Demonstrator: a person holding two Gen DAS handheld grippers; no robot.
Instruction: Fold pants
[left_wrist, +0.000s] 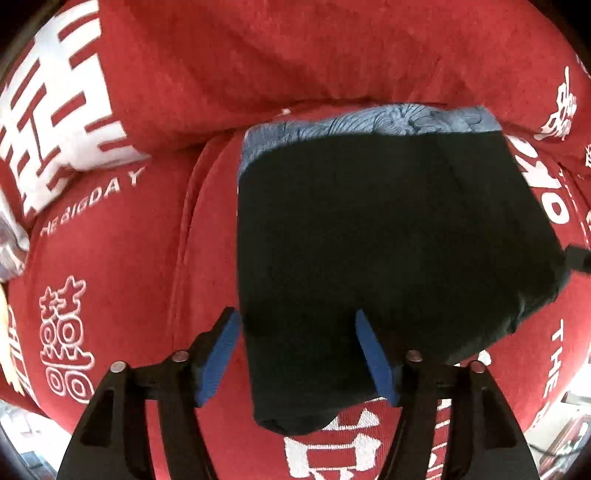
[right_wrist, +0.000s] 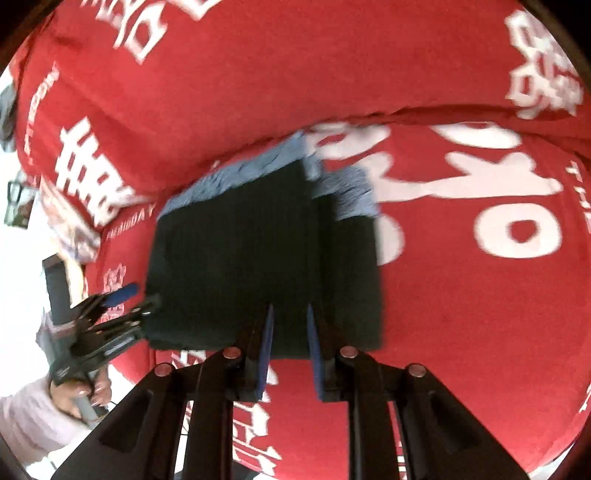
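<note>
I held a gripper in each hand over the pants (left_wrist: 388, 236), which lay folded into a dark block on the red cover (left_wrist: 184, 74) with its white characters. In the left wrist view the pants filled the middle and right of the frame, with the blue patterned waistband (left_wrist: 369, 120) along their upper edge and a rounded fold at the lower centre. My left gripper (left_wrist: 297, 352) stood with its blue pads (left_wrist: 218, 360) spread wide; the left pad sat just off the left edge of the pants and the right pad was over the dark cloth, and neither pressed on it. At the right edge of that frame a small dark tip showed beside the pants, too little to tell what it was. In the right wrist view, which was blurred, the pants (right_wrist: 258, 258) lay at centre left, the waistband (right_wrist: 236, 173) toward the upper left, and a second layer stepped out on the right. My right gripper (right_wrist: 290, 349) had its pads close together with a narrow gap, over the lower edge of the pants; I could not tell whether they pinched cloth. At the lower left of that frame my left hand (right_wrist: 77, 395) gripped the left gripper (right_wrist: 133, 295) beside the left edge of the pants.
</note>
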